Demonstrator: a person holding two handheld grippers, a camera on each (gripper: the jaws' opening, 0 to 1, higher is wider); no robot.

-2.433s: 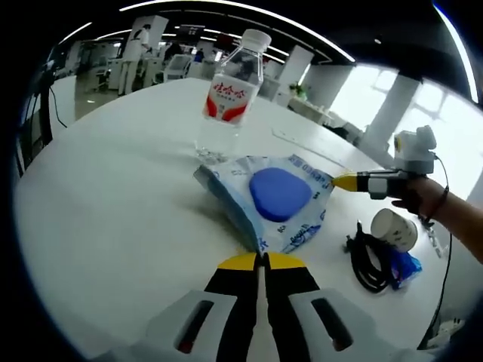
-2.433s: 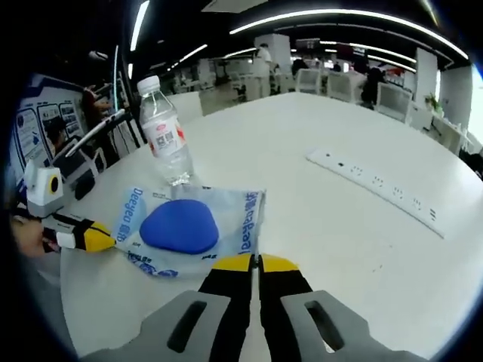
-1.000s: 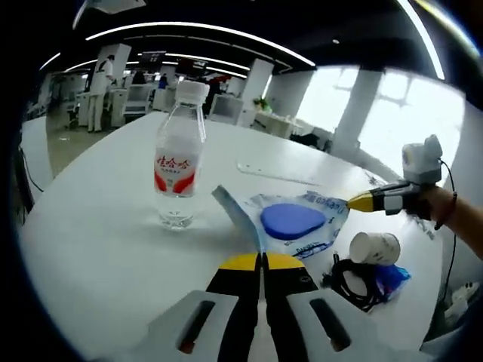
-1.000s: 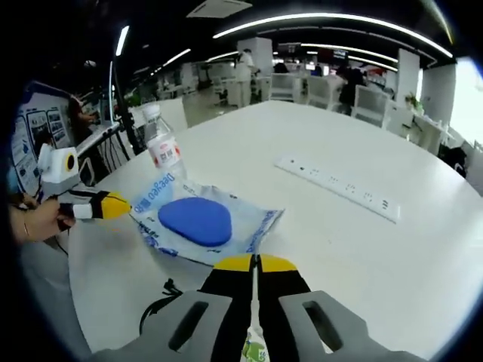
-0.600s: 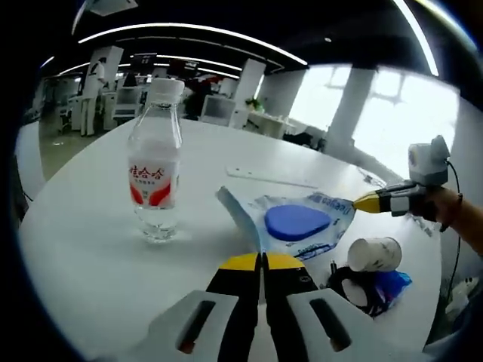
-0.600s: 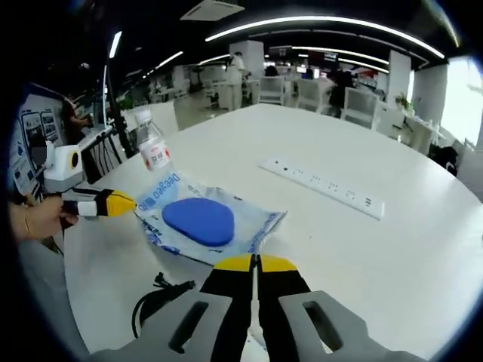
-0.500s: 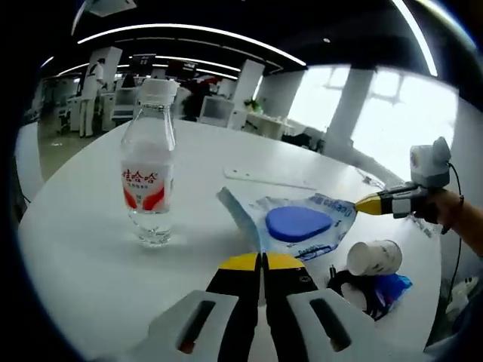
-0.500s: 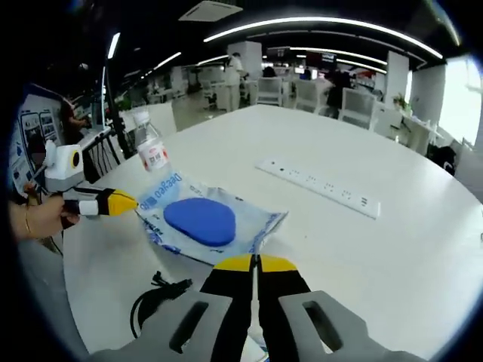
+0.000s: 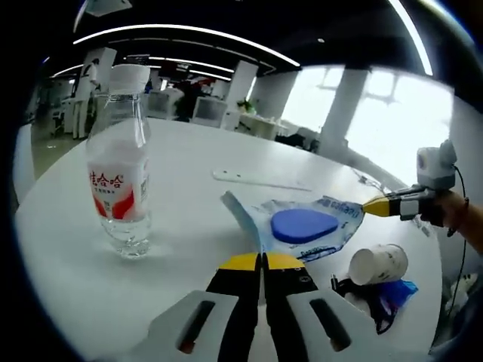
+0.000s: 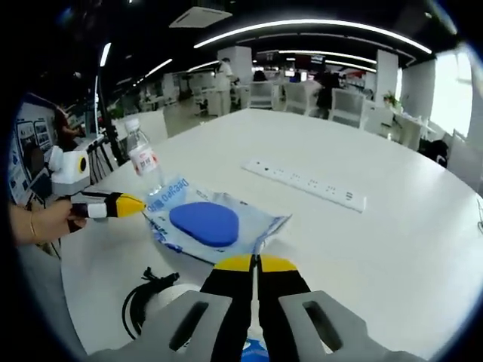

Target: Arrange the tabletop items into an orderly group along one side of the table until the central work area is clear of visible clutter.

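Since the earliest frames the clear plastic packet [image 9: 306, 226] with the blue pad inside has been carried away from the water bottle [image 9: 119, 185], toward the coiled black cable [image 9: 362, 298] and the paper cup [image 9: 379, 264]; in the left gripper view the bottle once stood just behind the packet and now stands well apart from it at the left. The packet is stretched between both tools. The left tongs [image 9: 262, 260] are closed, their yellow tips pinching one corner of the packet, and the right tongs [image 10: 255, 262] are likewise closed on the opposite corner (in the left gripper view their yellow tip meets the packet's far corner, with a hand behind it). In the right gripper view the other tool's yellow tip touches the packet [image 10: 215, 226] at its left corner, held by a hand [image 10: 38, 222].

The bottle stands upright on the white table [image 9: 181, 188], cap on, with a red and white label. The cup lies on its side just beside the cable, with something blue [image 9: 400, 290] next to them. A white power strip [image 10: 306, 183] lies flat on the table beyond the packet, apart from it
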